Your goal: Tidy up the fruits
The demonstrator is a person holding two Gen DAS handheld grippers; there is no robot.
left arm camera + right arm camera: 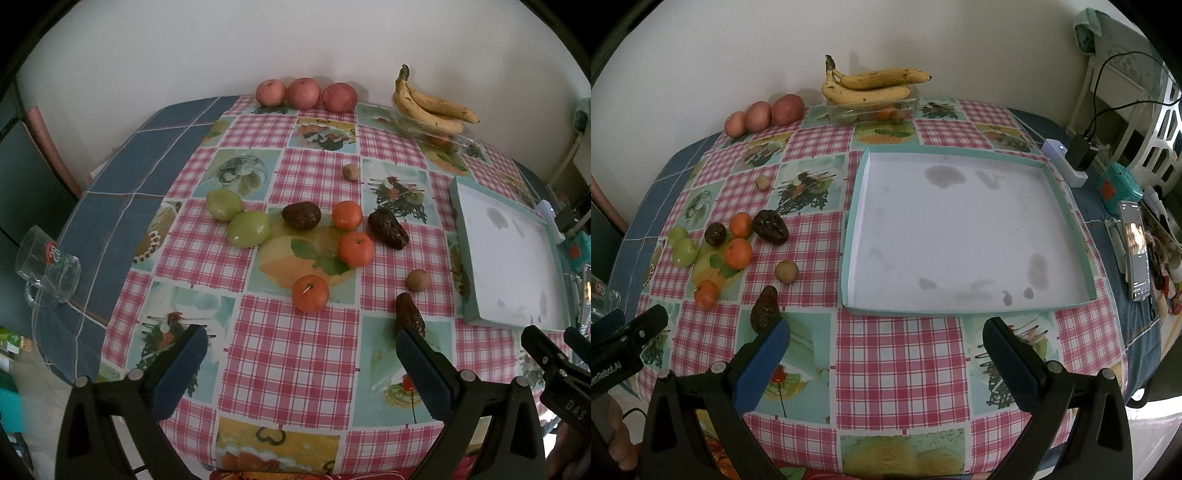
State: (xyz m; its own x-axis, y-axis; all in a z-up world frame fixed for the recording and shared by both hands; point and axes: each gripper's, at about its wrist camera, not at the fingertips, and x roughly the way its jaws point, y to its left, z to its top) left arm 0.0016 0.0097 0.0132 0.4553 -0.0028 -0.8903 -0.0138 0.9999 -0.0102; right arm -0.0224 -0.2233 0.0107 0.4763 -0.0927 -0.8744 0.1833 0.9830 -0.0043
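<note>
fruits loose on tablecloth, tray empty, bananas atop clear box

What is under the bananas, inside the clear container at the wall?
The bananas lie on top of the clear container. Through its wall an orange fruit and something green show. What else it holds cannot be seen, because the bananas cover the opening.
</note>
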